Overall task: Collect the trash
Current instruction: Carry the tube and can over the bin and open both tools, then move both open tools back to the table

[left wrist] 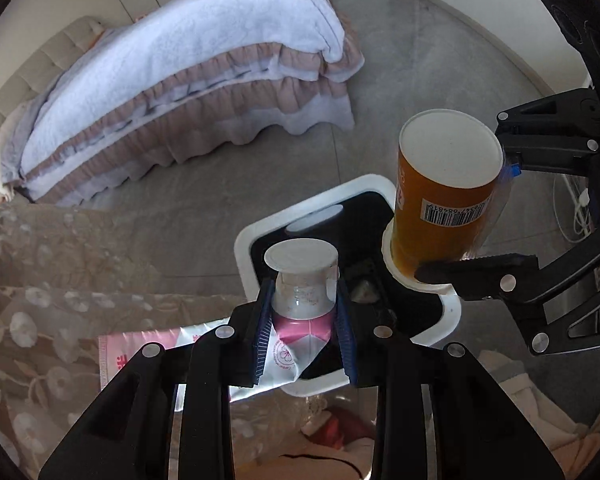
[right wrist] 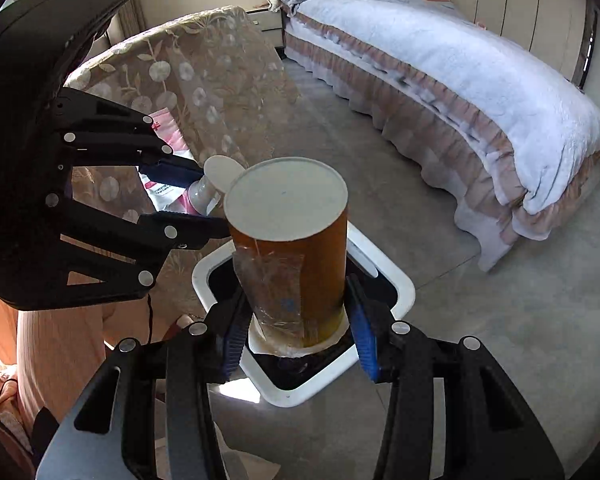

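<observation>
My left gripper (left wrist: 303,320) is shut on a small clear bottle (left wrist: 304,280) with a white cap and a pink label, held over the white-rimmed trash bin (left wrist: 260,236) with a black inside. My right gripper (right wrist: 298,320) is shut on an upside-down orange paper cup (right wrist: 296,240) with a white base and a clear straw wrapper, also over the bin (right wrist: 400,280). The cup (left wrist: 444,196) and right gripper (left wrist: 500,216) show at the right of the left wrist view. The left gripper (right wrist: 196,196) and bottle (right wrist: 216,184) show in the right wrist view.
A table with a floral cloth (left wrist: 60,280) stands beside the bin and carries a pink and white plastic packet (left wrist: 152,344). A bed with a white quilt (left wrist: 180,60) stands across the grey floor (left wrist: 420,72). A white cable (left wrist: 572,216) lies at the right.
</observation>
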Available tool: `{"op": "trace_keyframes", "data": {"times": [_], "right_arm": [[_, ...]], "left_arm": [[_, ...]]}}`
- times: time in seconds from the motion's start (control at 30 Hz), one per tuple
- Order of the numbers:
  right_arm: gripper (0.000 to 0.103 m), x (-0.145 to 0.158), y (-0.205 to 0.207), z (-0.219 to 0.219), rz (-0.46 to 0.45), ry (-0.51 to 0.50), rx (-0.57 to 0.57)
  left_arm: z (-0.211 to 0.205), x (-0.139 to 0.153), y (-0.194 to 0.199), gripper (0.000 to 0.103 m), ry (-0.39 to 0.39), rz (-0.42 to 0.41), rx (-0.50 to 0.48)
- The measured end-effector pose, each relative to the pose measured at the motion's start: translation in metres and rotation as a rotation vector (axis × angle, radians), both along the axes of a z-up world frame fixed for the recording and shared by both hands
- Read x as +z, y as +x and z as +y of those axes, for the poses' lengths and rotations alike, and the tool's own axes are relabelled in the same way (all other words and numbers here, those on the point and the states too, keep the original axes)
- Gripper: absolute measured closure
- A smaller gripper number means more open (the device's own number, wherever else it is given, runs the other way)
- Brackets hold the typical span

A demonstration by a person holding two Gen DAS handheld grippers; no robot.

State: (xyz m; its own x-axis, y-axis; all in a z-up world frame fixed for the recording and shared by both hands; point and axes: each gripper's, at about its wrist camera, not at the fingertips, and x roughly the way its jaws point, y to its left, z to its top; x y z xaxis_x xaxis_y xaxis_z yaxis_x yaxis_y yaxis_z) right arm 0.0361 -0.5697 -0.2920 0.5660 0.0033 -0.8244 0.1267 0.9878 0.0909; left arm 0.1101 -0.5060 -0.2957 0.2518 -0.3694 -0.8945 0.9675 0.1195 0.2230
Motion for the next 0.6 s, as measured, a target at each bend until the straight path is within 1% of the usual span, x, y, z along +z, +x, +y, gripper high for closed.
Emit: {"op": "trace_keyframes", "data": {"times": [0.03, 0.07, 0.1, 0.13, 0.17, 0.2, 0.33, 0.5, 0.6], "right_arm": [[0.05, -0.009, 0.0, -0.001, 0.016, 0.004, 0.012], [0.036, -0.018, -0.002, -0.005, 0.028, -0.014, 0.012], [0.008, -0.023, -0.005, -0.006, 0.026, -0.036, 0.005], [0.004, -0.03, -0.006, -0.009, 0.043, -0.038, 0.013], [0.004, -0.035, -0.007, -0.011, 0.066, -0.023, 0.021], [0.004, -0.04, -0.008, -0.014, 0.084, -0.015, 0.018], [0.004, -0.05, -0.011, -0.015, 0.12, -0.032, 0.025], [0.004, -0.054, -0.009, -0.02, 0.125, -0.029, 0.034], [0.004, -0.05, -0.009, -0.018, 0.107, -0.031, 0.039]], "left_arm": [[-0.005, -0.01, 0.003, 0.073, 0.03, 0.02, -0.011], [-0.009, -0.019, 0.005, 0.06, 0.056, 0.035, -0.025], [-0.013, -0.027, 0.004, 0.015, 0.079, 0.042, -0.047], [-0.015, -0.033, 0.001, 0.004, 0.08, 0.017, -0.069], [-0.016, -0.041, -0.003, 0.005, 0.093, -0.012, -0.102], [-0.017, -0.047, -0.005, 0.005, 0.112, -0.023, -0.126], [-0.022, -0.063, -0.007, 0.005, 0.135, -0.009, -0.161], [-0.022, -0.062, -0.01, 0.005, 0.126, 0.015, -0.172], [-0.023, -0.058, -0.01, 0.005, 0.11, 0.01, -0.173]]}}
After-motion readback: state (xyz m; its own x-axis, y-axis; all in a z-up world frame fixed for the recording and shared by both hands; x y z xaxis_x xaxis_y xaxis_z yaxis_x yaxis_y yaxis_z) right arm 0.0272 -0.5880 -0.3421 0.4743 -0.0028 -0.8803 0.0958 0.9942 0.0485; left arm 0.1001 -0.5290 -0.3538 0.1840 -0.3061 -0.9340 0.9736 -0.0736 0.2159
